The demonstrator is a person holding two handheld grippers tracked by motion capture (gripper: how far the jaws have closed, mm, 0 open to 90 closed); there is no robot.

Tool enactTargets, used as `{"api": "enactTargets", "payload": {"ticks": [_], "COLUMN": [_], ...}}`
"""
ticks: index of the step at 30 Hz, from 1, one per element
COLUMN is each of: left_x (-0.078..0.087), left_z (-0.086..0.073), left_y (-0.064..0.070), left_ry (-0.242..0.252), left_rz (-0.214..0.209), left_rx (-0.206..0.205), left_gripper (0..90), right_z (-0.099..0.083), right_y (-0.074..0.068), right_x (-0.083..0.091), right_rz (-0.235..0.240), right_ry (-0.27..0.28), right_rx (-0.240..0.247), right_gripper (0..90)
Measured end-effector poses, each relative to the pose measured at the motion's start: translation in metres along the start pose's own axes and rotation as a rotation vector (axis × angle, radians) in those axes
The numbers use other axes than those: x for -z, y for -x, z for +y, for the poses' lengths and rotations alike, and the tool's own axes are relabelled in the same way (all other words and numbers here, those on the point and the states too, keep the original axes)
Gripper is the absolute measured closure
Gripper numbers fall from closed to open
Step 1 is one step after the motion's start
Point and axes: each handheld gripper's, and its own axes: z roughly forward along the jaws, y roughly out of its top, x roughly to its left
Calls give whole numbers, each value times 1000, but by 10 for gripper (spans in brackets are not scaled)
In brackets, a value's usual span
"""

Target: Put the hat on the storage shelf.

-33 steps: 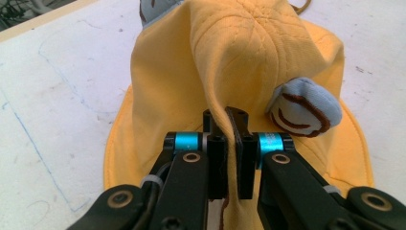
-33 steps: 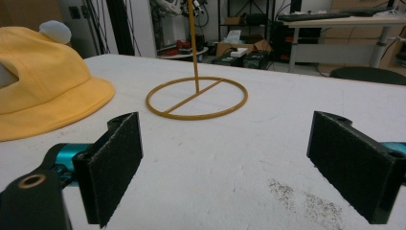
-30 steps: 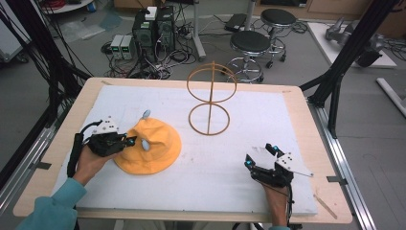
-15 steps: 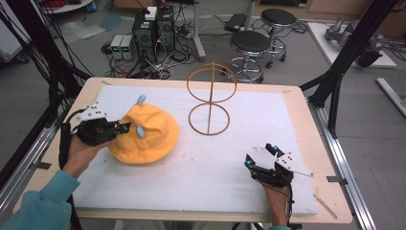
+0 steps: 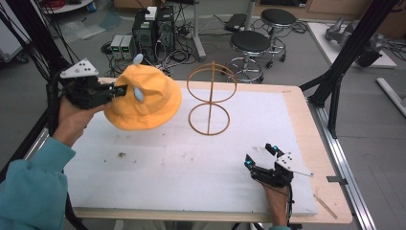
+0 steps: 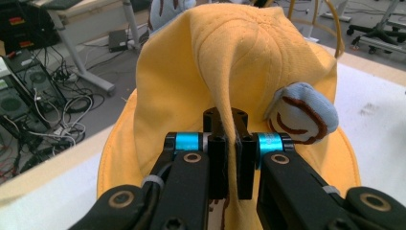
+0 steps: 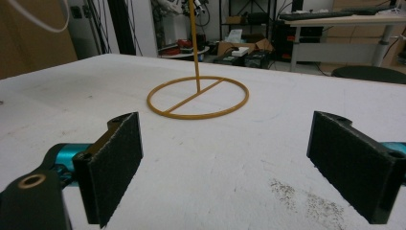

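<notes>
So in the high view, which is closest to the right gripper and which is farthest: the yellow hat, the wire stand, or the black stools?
1. Wire stand, mid-table.
2. Yellow hat, held up at the left.
3. Black stools, on the floor beyond the table.

The right gripper sits open at the near right.

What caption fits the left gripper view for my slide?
Left claw pinching a fold of the yellow hat, beside its blue ear.
</notes>
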Motion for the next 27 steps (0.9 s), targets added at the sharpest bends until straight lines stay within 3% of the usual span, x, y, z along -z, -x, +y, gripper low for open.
{"api": "enactTargets", "payload": {"ticks": [5,12,13,14,18,27], "left_x": [-12,-48,-48,-60,-82,-118], "left_z": [41,86,86,94,101,107], "left_y": [2,19,19,27,40,54], "left_ry": [45,90,90,91,76,58], "left_rz": [-2,-43,-43,-55,-81,-114], "left_rx": [-21,-33,-33,-40,-47,-49], "left_gripper": [872,871,872,871,872,871], "right_z": [0,0,0,0,0,0], "right_y": [0,0,0,0,-1,-1], "right_x": [0,-1,-1,-1,-1,0], "right_rz": [8,10,12,9,10,11], "right_ry": [-8,-7,-7,-5,-6,-3], "right_rx": [1,-1,5,9,17,9], "right_gripper": [109,109,109,109,109,109]}}
